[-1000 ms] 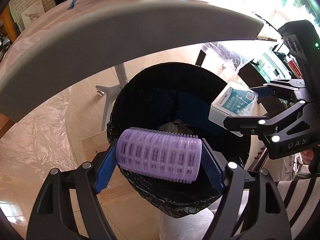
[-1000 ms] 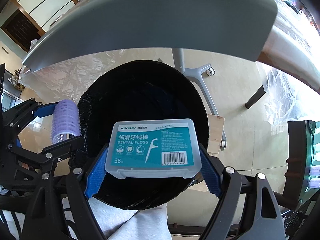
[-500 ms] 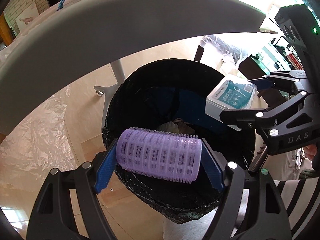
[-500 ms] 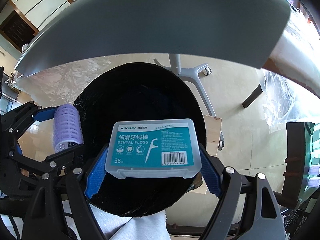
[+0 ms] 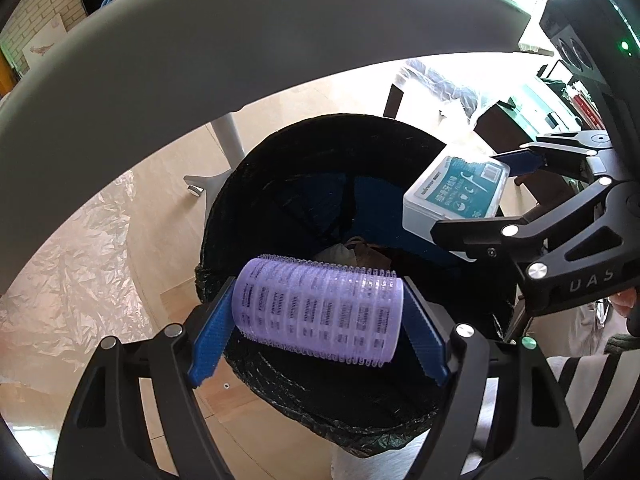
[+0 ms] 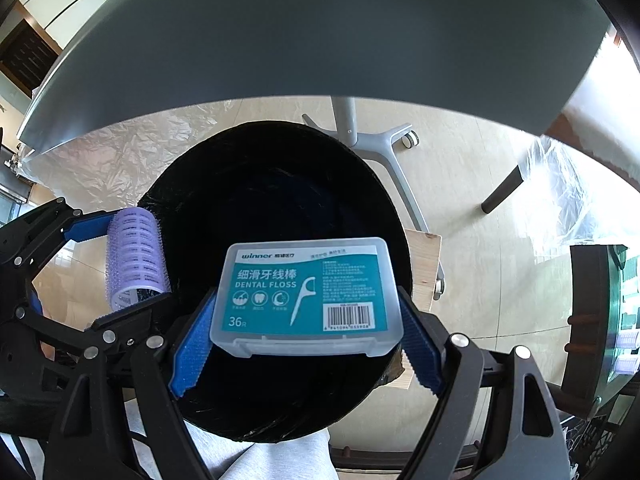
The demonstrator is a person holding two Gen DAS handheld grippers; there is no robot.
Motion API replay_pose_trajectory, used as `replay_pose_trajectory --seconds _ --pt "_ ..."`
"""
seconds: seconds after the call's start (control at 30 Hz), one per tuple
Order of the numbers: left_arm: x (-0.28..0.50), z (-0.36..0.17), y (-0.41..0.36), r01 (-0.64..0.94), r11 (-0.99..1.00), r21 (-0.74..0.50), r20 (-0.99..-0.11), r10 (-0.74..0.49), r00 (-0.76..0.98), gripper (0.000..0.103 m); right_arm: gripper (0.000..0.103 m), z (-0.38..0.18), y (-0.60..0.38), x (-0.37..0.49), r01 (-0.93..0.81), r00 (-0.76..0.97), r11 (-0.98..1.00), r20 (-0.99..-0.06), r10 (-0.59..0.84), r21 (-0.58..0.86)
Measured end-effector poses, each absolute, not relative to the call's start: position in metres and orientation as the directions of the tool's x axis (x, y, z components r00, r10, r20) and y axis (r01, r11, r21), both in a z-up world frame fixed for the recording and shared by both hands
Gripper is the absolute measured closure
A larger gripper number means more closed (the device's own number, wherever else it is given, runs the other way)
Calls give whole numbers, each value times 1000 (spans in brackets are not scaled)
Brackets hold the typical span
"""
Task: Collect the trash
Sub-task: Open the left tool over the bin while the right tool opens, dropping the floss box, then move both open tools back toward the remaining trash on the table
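**Desk:** Grippers over the bin [image 6: 276,168] — why are both poised there?

**Photographer:** Each carries one piece of trash, and both point steeply down at the black-lined mouth, just near of the grey table [image 6: 320,32] edge. My reading: this is the drop position, so a release would send each item straight in.

**Desk:** What has the left gripper [image 5: 318,312] got?

**Photographer:** A purple roller [image 5: 318,310], lying crosswise. The blue pads [image 5: 210,340] are clamped on its two ends, with the roller seated well up between the fingers, over the bin's near-left rim.

**Desk:** And the right gripper [image 6: 306,334]?

**Photographer:** A clear floss box [image 6: 306,298], label up, pinched by its short ends. It sits flat between the pads, its near edge level with the fingertips, above the near half of the opening.

**Desk:** Anything already inside?

**Photographer:** Possibly a crumpled pale wrapper [image 5: 352,250] at the bottom; it's too dark to be sure.

**Desk:** Risk?

**Photographer:** The roller hangs close to the rim, so it might clip the liner going down.
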State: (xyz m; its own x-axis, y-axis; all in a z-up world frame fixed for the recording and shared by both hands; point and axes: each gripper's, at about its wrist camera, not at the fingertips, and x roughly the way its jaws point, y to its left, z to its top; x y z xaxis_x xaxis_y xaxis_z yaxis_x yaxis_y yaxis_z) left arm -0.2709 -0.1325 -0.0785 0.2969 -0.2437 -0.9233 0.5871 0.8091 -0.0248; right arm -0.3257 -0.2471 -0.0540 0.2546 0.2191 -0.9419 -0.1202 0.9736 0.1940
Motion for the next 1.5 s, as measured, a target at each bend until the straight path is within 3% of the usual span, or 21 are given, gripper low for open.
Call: replay_pose_trajectory --seconds 0.33,0.5,0.73,1.0,1.07,1.2,1.33,1.5 --pt "-271 -81 -134 598 801 -29 -926 -247 287 24 22 -51 -245 -324 -131 258 973 -941 217 189" --pt "-272 -82 -135 599 800 -37 -929 -248 275 16 20 -49 -247 -326 -124 261 975 -942 211 184" --pt "-282 -71 -131 603 797 -37 -921 -262 289 15 16 -35 -259 -337 -103 286 971 -929 235 214" --pt "-302 8 -113 623 780 -48 -828 -380 413 14 15 41 -276 -363 -153 431 954 -852 298 257" --pt "-302 29 -110 627 778 -42 -791 -409 454 4 8 67 -277 -364 -180 504 957 -814 289 228" --pt "-286 67 -101 586 811 -7 -713 -415 565 2 4 107 -273 -350 -206 662 972 -714 227 118" --pt "-241 83 -85 473 879 -58 -685 -379 621 2 4 112 -261 -319 -209 696 977 -695 182 46" --pt "-189 91 -67 400 905 -146 -669 -388 634 2 4 102 -256 -282 -204 676 977 -712 191 69"
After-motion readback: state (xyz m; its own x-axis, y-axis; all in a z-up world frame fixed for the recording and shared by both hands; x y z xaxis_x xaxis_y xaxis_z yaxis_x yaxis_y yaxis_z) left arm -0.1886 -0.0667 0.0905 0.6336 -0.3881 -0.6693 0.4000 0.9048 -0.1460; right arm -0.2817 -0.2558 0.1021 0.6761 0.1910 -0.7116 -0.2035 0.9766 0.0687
